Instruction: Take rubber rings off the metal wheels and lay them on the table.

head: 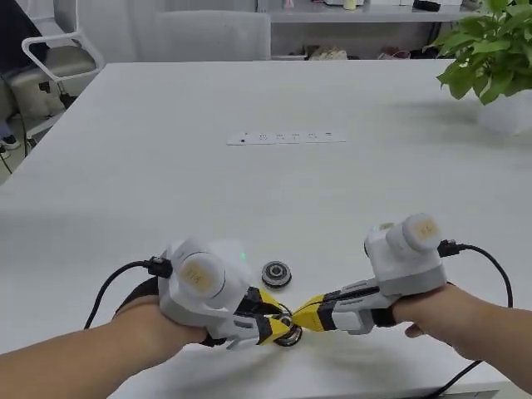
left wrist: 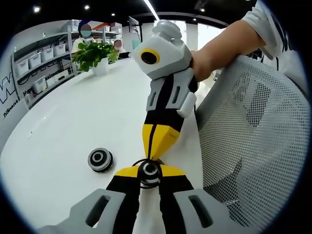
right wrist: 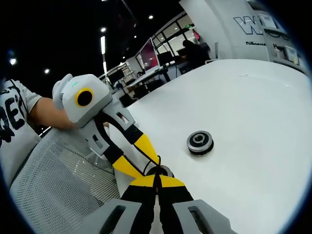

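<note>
Head view, two wheels (head: 276, 273), left tongs (head: 279, 327), right tongs (head: 300, 317)

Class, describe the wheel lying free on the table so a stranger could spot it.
Find the big white table, then its near edge, where the left hand-held gripper and right hand-held gripper meet. Just beyond them lies a small dark-rimmed wheel; unlike the other wheel at their tips, nothing touches it.

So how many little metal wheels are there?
2. A loose wheel lies on the table; the other wheel is gripped in the left tongs, right tongs touching it. More could hide behind the hands.
</note>
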The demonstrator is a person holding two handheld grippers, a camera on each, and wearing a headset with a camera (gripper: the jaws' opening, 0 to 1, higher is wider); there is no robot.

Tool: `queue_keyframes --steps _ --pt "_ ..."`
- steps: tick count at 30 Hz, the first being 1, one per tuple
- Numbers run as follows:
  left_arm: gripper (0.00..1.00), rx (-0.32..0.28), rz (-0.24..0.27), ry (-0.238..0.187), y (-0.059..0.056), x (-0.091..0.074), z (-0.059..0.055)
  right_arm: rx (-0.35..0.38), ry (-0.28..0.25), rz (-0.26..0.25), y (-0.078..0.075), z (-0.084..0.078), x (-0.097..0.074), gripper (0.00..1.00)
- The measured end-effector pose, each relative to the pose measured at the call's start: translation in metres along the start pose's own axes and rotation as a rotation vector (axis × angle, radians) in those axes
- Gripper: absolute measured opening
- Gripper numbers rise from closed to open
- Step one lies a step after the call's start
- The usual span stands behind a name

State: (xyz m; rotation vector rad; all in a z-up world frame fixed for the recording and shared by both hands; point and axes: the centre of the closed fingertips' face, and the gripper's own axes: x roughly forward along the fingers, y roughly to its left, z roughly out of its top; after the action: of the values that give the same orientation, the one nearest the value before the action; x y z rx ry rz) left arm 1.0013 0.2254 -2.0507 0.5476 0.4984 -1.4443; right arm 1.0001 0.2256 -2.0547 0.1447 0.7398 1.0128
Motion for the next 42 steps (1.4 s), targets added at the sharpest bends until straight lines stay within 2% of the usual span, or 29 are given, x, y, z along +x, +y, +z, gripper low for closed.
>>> queue_keyframes --steps 3,12,17,24,32,35,39,42 --pt "0.11 -0.021 0.003 -0.015 0.002 -0.006 0.004 0.002 -0.012 0.002 0.001 0.002 -0.001 0.00" --pt "0.17 -0.037 0.016 -0.030 0.004 -0.022 0.010 0.003 -0.040 -0.004 -0.001 0.009 -0.005 0.00" --pt "0.21 -0.052 0.034 -0.066 0.006 -0.037 0.018 0.010 -0.055 -0.004 -0.002 0.013 -0.007 0.00" --pt "0.27 -0.066 0.050 -0.096 0.004 -0.058 0.021 0.011 -0.057 0.006 0.002 0.015 -0.007 0.00" --pt "0.36 -0.098 0.110 -0.153 0.013 -0.093 0.029 0.016 -0.072 0.016 0.006 0.025 -0.008 0.00" --pt "0.40 -0.118 0.138 -0.169 0.017 -0.105 0.028 0.010 -0.083 0.023 0.010 0.033 -0.010 0.00" --pt "0.41 -0.143 0.169 -0.192 0.020 -0.119 0.026 0.003 -0.093 0.028 0.012 0.043 -0.010 0.00" --pt "0.43 -0.139 0.189 -0.182 0.019 -0.124 0.021 0.004 -0.102 0.026 0.012 0.049 -0.008 0.00"
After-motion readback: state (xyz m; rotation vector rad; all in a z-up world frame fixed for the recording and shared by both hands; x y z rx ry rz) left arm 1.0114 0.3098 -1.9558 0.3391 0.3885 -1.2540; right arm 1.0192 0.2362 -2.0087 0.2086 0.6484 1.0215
